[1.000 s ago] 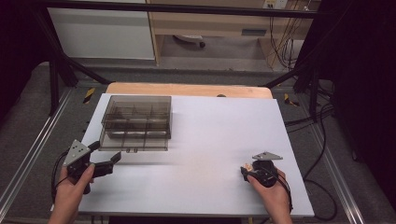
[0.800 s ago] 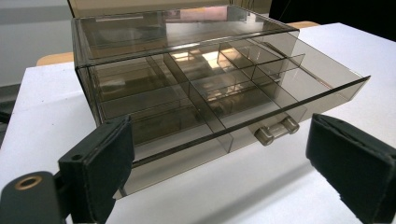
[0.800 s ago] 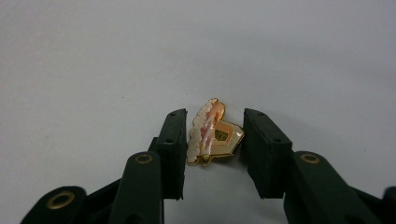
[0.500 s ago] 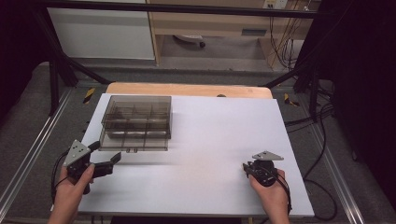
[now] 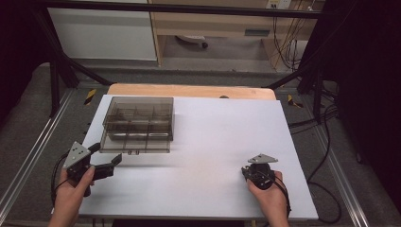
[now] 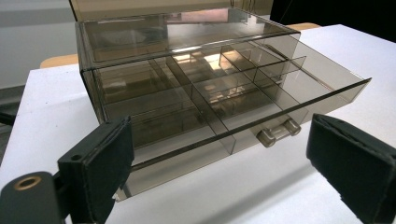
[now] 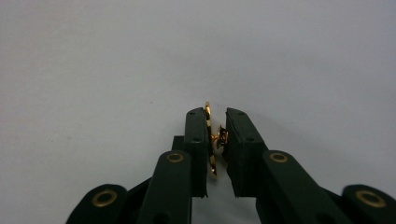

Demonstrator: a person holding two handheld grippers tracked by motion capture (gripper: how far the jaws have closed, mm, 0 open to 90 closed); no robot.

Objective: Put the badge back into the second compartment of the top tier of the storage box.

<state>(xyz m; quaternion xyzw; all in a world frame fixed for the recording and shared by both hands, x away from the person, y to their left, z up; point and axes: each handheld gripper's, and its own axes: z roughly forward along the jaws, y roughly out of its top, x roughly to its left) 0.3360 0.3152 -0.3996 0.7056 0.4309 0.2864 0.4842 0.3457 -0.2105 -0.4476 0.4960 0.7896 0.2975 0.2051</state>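
The right gripper (image 7: 215, 140) has just closed its jaws on a small gold trinket (image 7: 211, 140) above the table (image 5: 213, 142); the left gripper (image 6: 219, 163), wide open, faces the drawer box (image 5: 138, 124). So thin a pinch could slip.

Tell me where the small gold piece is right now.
The small gold piece sits pinched in the right claw, low over the white table at its near right, far from the clear organizer box.

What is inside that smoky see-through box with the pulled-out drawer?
The drawer of the box shows only bare divided compartments. Glare on the lid hides the rear cells, so whether those hold anything cannot be told.
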